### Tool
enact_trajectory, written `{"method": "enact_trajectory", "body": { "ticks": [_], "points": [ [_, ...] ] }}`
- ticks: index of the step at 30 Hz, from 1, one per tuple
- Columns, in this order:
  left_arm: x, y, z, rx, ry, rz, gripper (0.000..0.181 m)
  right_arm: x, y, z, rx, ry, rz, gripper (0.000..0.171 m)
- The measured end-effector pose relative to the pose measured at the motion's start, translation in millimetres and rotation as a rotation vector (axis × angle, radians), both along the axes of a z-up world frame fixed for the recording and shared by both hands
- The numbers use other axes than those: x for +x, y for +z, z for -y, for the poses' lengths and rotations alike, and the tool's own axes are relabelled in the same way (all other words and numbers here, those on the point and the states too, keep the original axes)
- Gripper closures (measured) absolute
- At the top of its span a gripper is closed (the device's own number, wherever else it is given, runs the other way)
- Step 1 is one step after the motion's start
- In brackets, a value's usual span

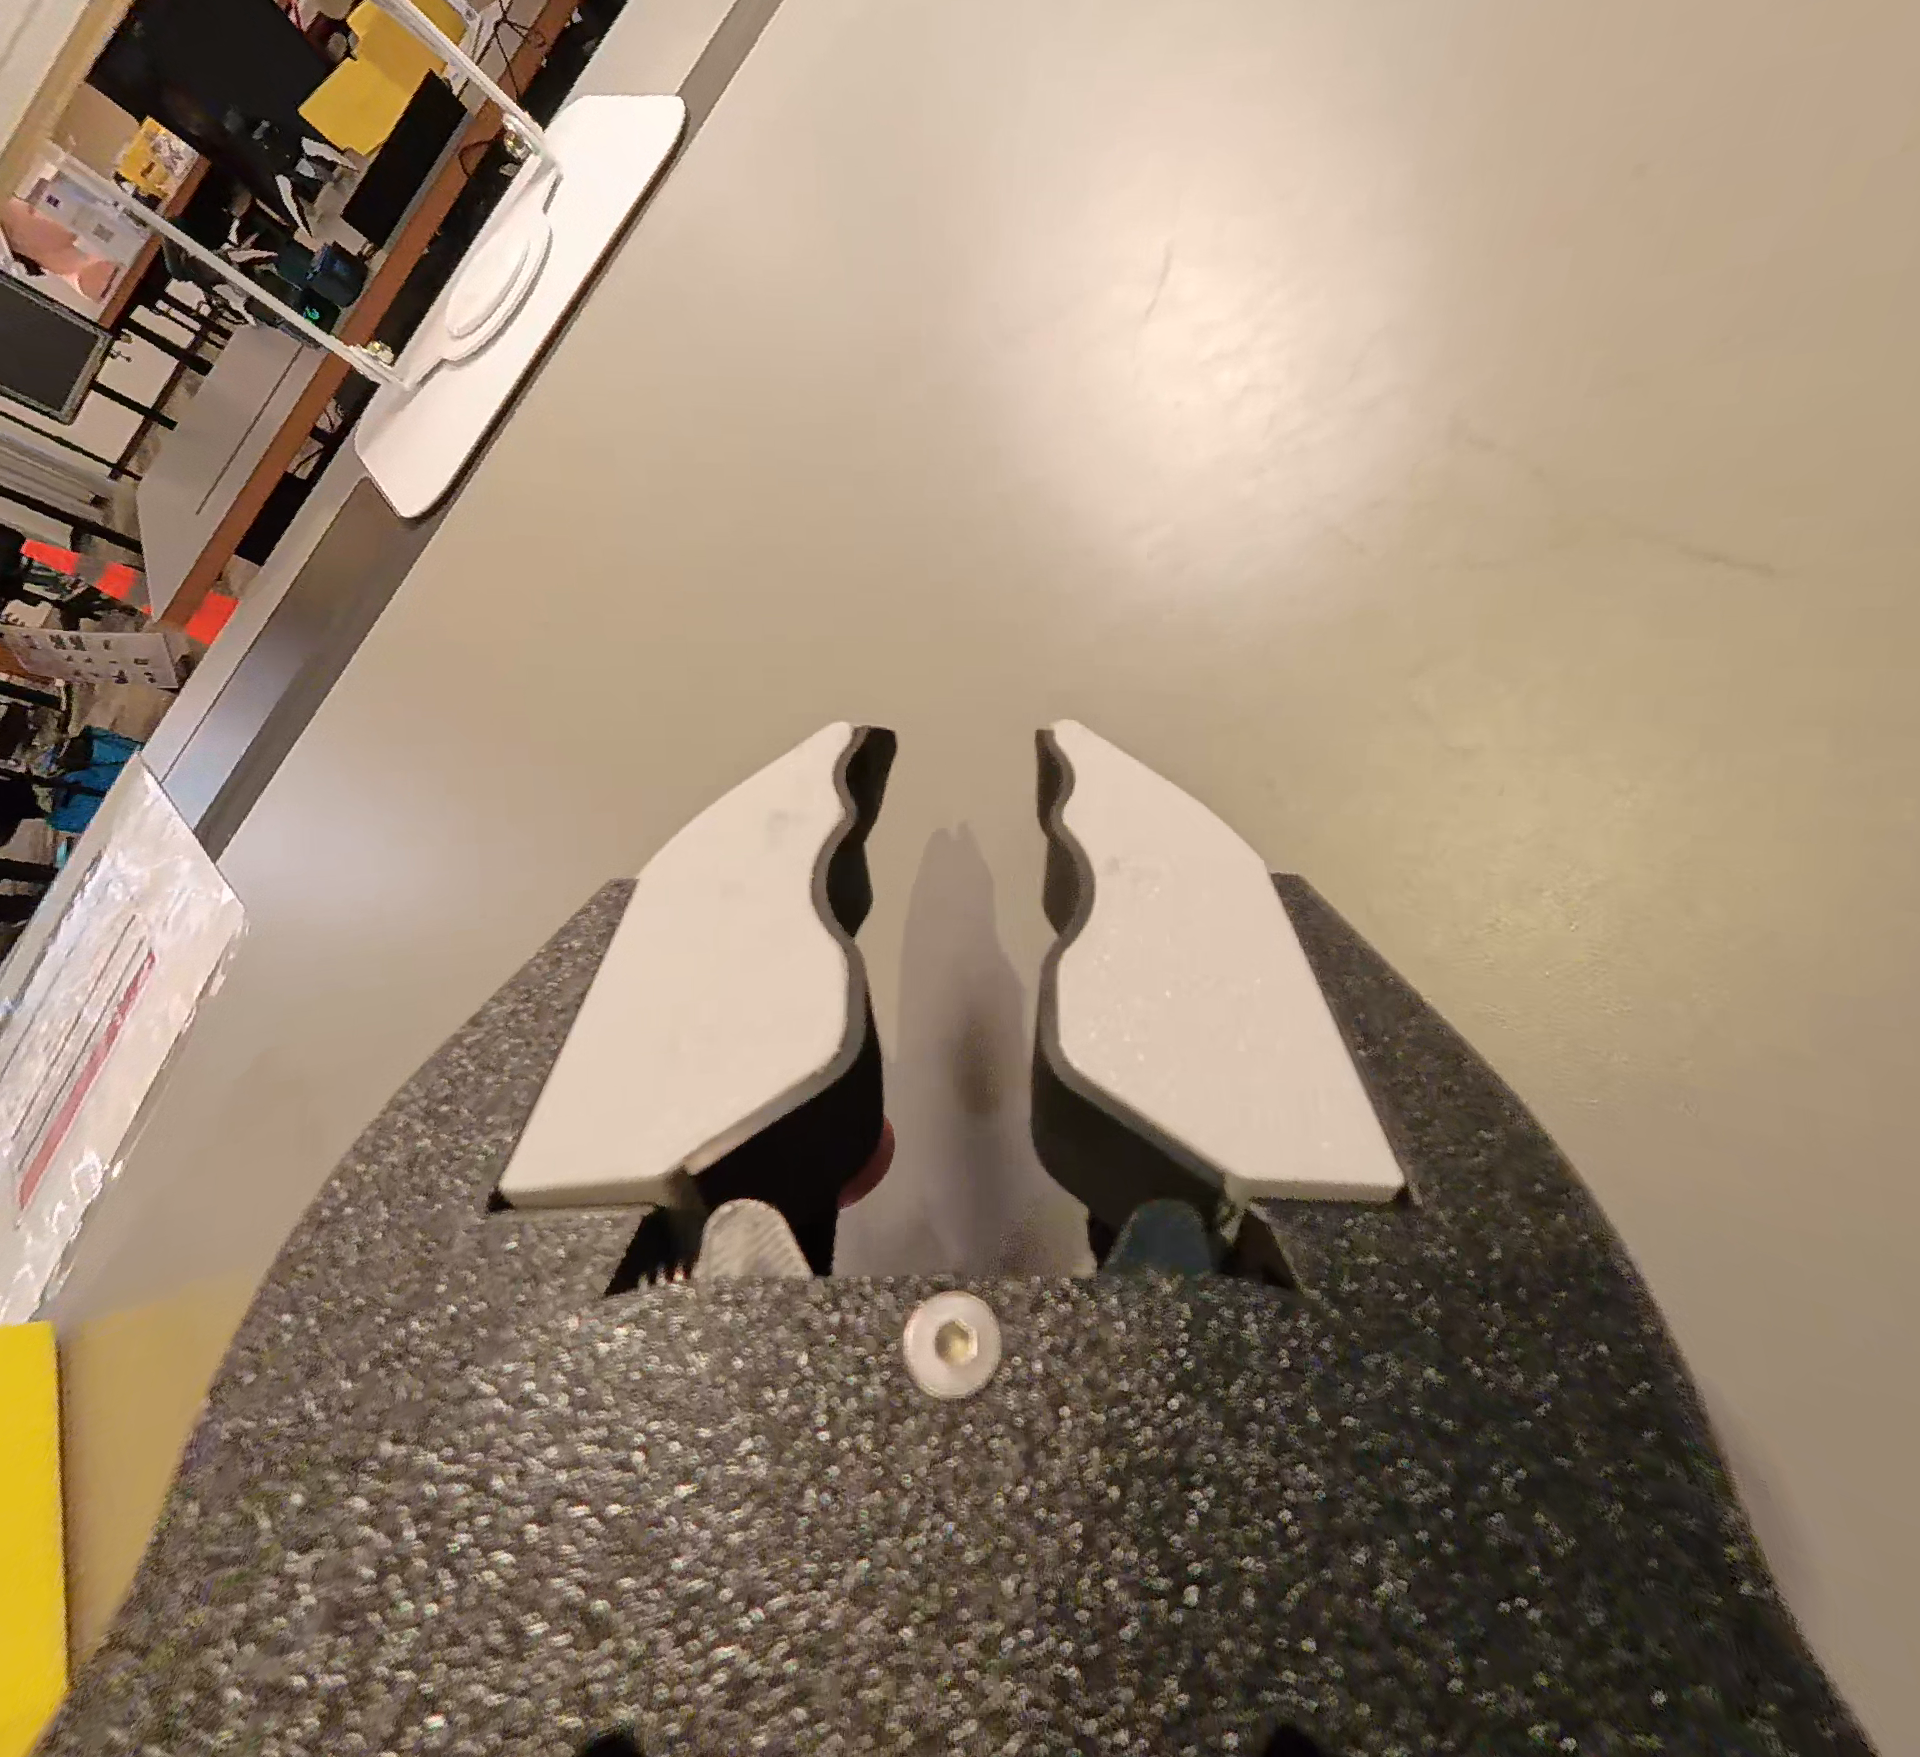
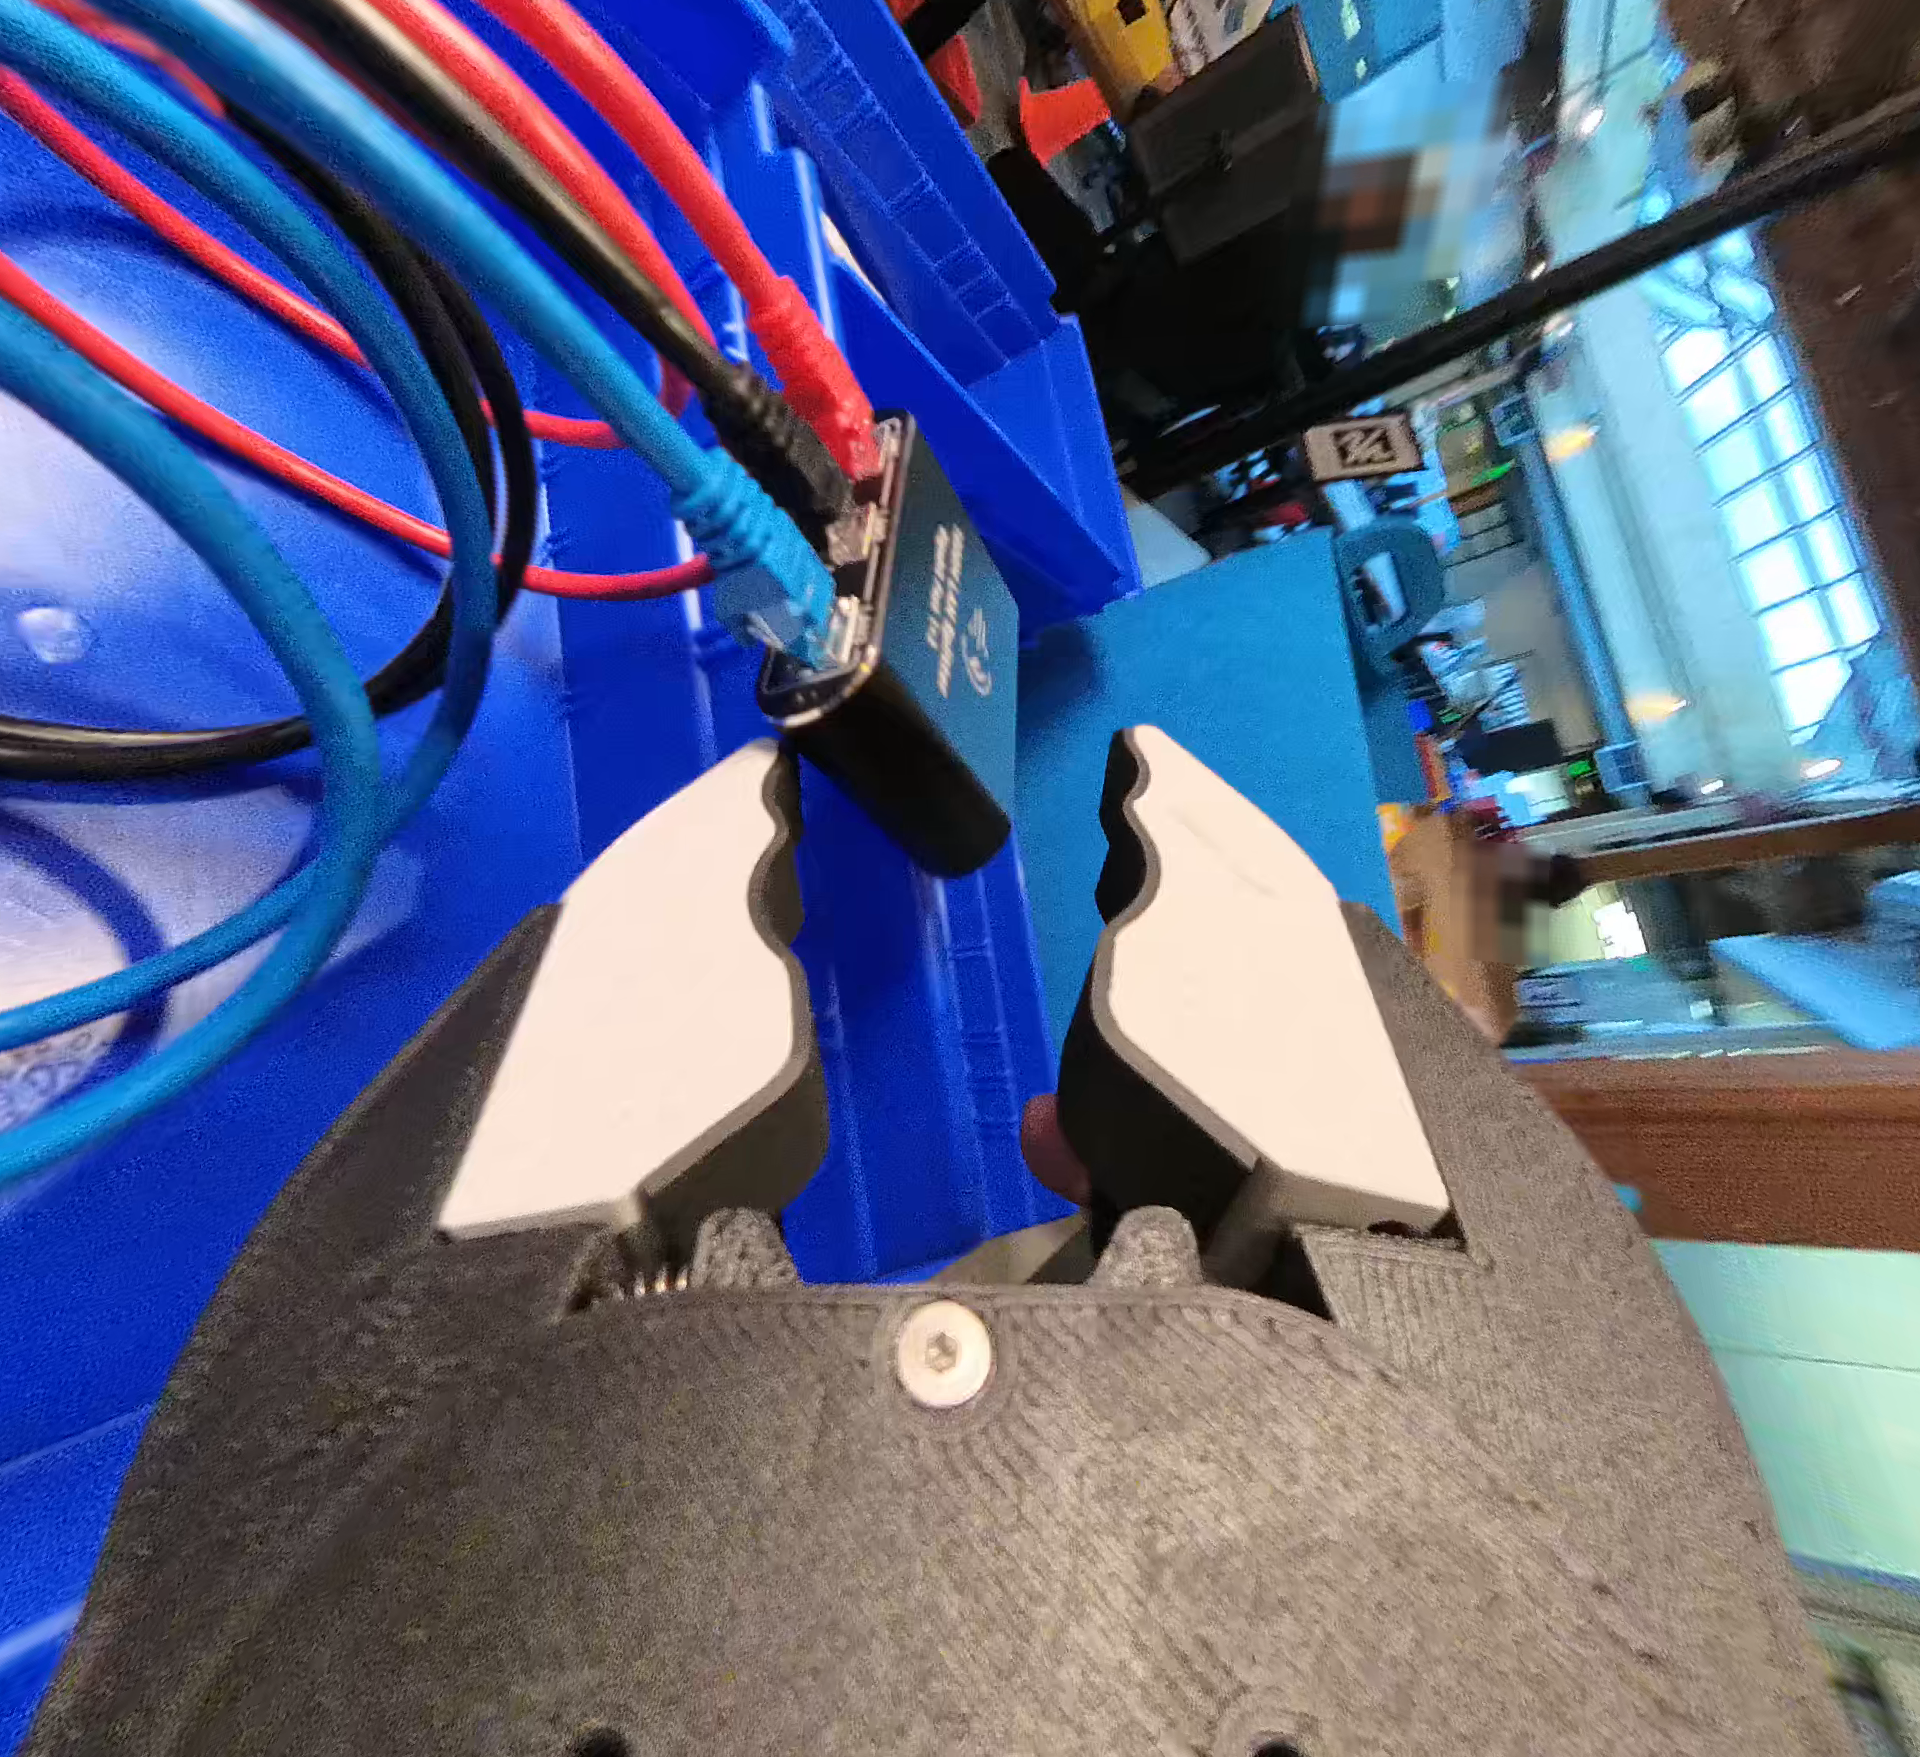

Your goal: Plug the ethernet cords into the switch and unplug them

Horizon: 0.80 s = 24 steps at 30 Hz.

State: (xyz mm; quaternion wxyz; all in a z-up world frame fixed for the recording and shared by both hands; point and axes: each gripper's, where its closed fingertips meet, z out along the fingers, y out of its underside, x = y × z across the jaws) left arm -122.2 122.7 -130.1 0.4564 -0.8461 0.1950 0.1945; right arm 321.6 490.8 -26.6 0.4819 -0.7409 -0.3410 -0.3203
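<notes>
Blue-cased switch [image 2: 940, 611] leans on the blue crate [image 2: 935, 180], 3 cords seated: red [image 2: 821, 377], black [image 2: 769, 450], blue [image 2: 764, 544]; right gripper [image 2: 951, 772] empty, jaws apart; left gripper [image 1: 966, 762] likewise over bare table [image 1: 1351, 253]; best pinch 1 plug's latch tab, pull straight.

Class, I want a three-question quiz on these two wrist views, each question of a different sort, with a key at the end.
1. True or false: the right claw is shut on the switch.
2. Multiple choice: which cord colours are plugged into the switch? A) red, black and blue B) yellow, green and white C) only black
3. Fill in: the left claw hangs open over a bare ____.

Key: 1 false, its jaws stand apart with the switch just ahead; 2 A; 3 tabletop.
</notes>
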Motion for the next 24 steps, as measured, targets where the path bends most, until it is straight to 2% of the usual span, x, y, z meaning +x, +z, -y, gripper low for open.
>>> {"method": "enact_trajectory", "body": {
  "ticks": [5,7,12,17,19,24],
  "points": [
    [-5.1,2.6,0.2,0.010,0.032,0.042,0.133,34.4,20.4,24.4,-0.043,-0.020,-0.307,0.103],
    [-6.0,2.6,1.2,0.007,0.039,0.058,0.127,35.0,23.7,41.3,-0.049,0.033,-0.419,0.099],
    [-5.6,5.4,4.1,0.026,0.041,0.066,0.123,-18.3,8.5,106.1,-0.027,0.389,-0.746,0.098],
    [-4.6,19.7,16.5,0.125,0.037,0.065,0.124,-54.5,5.2,156.5,0.088,0.707,-1.163,0.106],
    [-5.7,27.5,25.7,0.171,0.042,0.102,0.124,-58.8,10.4,158.3,0.052,0.736,-1.197,0.101],
    [-18.1,56.0,56.1,0.339,0.062,0.261,0.127,-67.7,-1.0,157.2,0.049,0.717,-1.091,0.098]
  ]
}}
